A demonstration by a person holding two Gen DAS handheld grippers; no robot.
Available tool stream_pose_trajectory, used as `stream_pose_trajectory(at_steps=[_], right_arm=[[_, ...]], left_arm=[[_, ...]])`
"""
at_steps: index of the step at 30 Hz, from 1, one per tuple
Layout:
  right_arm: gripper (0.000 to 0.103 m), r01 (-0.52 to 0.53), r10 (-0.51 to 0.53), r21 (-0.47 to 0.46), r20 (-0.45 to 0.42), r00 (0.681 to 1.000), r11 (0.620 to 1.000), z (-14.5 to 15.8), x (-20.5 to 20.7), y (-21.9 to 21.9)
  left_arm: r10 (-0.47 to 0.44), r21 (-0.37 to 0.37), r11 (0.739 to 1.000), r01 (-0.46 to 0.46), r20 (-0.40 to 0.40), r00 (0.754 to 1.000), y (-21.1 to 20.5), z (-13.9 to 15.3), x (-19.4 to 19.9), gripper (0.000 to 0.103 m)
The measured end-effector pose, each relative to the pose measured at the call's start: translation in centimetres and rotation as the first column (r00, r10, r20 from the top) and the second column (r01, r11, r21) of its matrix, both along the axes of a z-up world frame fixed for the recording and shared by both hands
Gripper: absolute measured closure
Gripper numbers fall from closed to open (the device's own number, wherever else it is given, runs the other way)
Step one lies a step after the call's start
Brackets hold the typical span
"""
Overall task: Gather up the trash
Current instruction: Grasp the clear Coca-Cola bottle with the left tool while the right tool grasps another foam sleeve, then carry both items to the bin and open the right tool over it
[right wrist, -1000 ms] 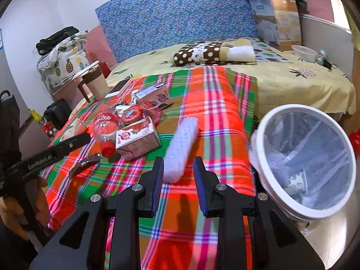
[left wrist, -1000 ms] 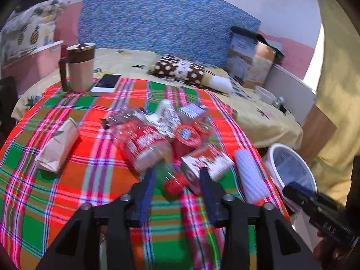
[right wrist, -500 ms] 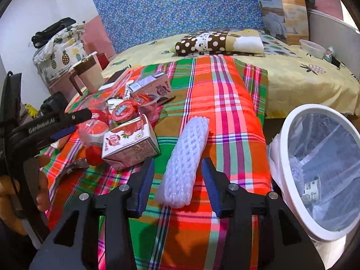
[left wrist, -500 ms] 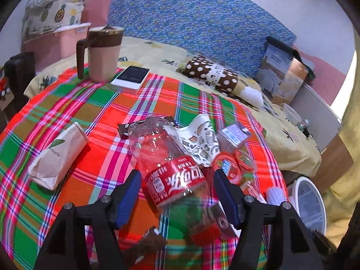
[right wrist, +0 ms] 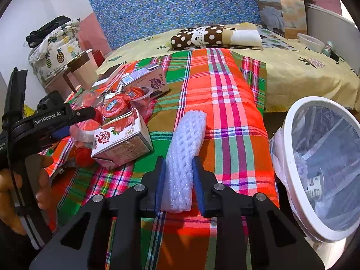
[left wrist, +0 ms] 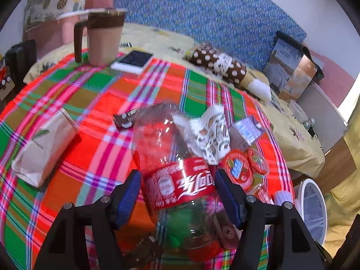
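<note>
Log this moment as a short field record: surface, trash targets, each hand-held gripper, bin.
surface: plaid cloth
left hand-held gripper: jaws opening, astride clear cola bottle, pads not pressing
right hand-held gripper: jaws closing on white foam net sleeve
bin: white lined bin beside the cloth, some trash inside
other trash: milk carton, red-lidded cups

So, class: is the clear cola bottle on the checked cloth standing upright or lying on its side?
Lying on its side. The bottle rests lengthwise on the cloth, red cap end towards the camera, between the left gripper's spread fingers.

Tongs [left wrist: 177,193] opening w/ cola bottle [left wrist: 177,168] between, plaid cloth [left wrist: 94,94]
</note>
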State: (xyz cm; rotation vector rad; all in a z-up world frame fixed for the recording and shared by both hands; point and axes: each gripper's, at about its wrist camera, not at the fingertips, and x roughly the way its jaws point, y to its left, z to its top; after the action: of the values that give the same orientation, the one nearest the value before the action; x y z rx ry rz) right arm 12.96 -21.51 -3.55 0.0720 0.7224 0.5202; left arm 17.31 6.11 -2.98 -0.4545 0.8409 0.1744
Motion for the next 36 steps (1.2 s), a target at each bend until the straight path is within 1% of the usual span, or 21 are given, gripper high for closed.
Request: stream_pose_trajectory(at_steps=[2,4,6,10,19,28,36], right_arm=[[0.081,0.002,-0.002,-0.002,0.006,1.000,1.000,0.1,-0.2,0.0],[0.082,0.001,-0.001,-0.002,0.010,1.000,1.000,0.2,-0.2,-0.2],[0.082,0.003,-0.003,-0.001,0.011,1.000,1.000,0.3,-0.3,-0.3],[0.083,0.002,-0.002,0.005,0.018,1.000,1.000,0.4,-0.6,-0.4],[0.084,-0.001,0.001,0.012,0.043,0.999,1.000,0.9,-1.8,-0.7],[0.085,-0.001,-0.002,0.027,0.078,0.997,1.000,1.9,-3.1,-1.1],[0.085,0.019,-0.023,0.039,0.104,0.994,0.999,2.4,-3.9,-1.7]], left_arm=[[-0.008,-0.004,1.000,0.008,-0.041,0.999,-0.3,-0.8,0.5,0.036],[-0.004,0.006,1.000,0.004,-0.050,0.999,-0.6,-1.3,0.5,0.040],[0.005,0.032,0.999,-0.003,-0.038,0.999,-0.7,-1.1,0.2,0.040],[-0.010,0.066,0.998,0.010,-0.002,1.000,-0.8,-0.4,-0.7,0.040],[-0.097,0.121,0.989,0.089,0.060,0.993,-1.3,1.3,-4.5,0.041],[-0.185,0.139,0.976,0.169,0.108,0.977,-2.6,3.3,-7.8,0.041],[-0.256,0.145,0.961,0.236,0.137,0.957,-4.5,4.5,-9.6,0.041]])
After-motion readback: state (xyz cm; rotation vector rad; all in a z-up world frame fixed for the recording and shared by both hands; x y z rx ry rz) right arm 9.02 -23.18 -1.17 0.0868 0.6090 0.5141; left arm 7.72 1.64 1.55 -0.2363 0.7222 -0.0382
